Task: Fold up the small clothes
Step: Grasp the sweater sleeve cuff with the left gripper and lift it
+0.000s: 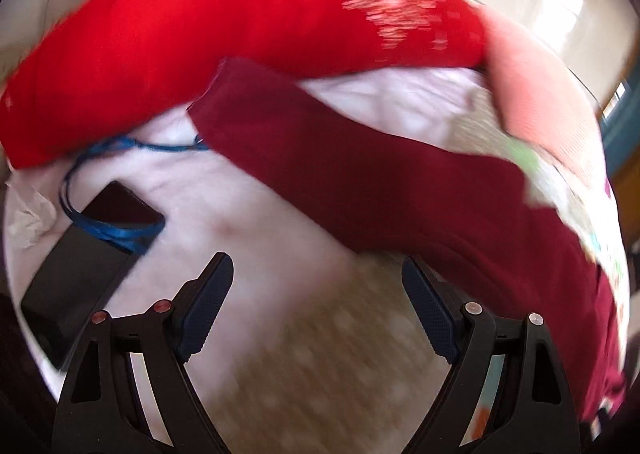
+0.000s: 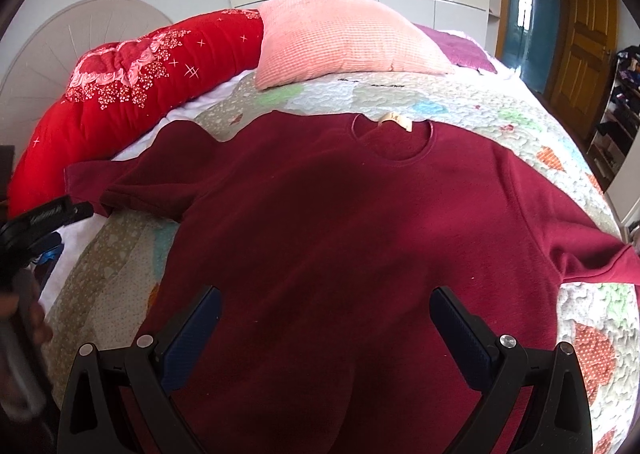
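A dark red short-sleeved shirt (image 2: 340, 230) lies flat, front up, on the quilted bedspread (image 2: 500, 122), collar and label at the far side. My right gripper (image 2: 325, 302) is open and empty, hovering over the shirt's lower middle. My left gripper (image 1: 318, 268) is open and empty above the bedspread, just short of the shirt's left sleeve (image 1: 360, 170). The left wrist view is blurred. The left gripper's body also shows at the left edge of the right wrist view (image 2: 44, 214).
A rolled bright red quilt (image 2: 132, 94) and a pink pillow (image 2: 344, 42) lie at the head of the bed. A black phone (image 1: 80, 254) with a blue cord (image 1: 108, 230) and a crumpled tissue (image 1: 28, 214) lie left of the sleeve. White wardrobes and a wooden door (image 2: 580, 38) stand behind.
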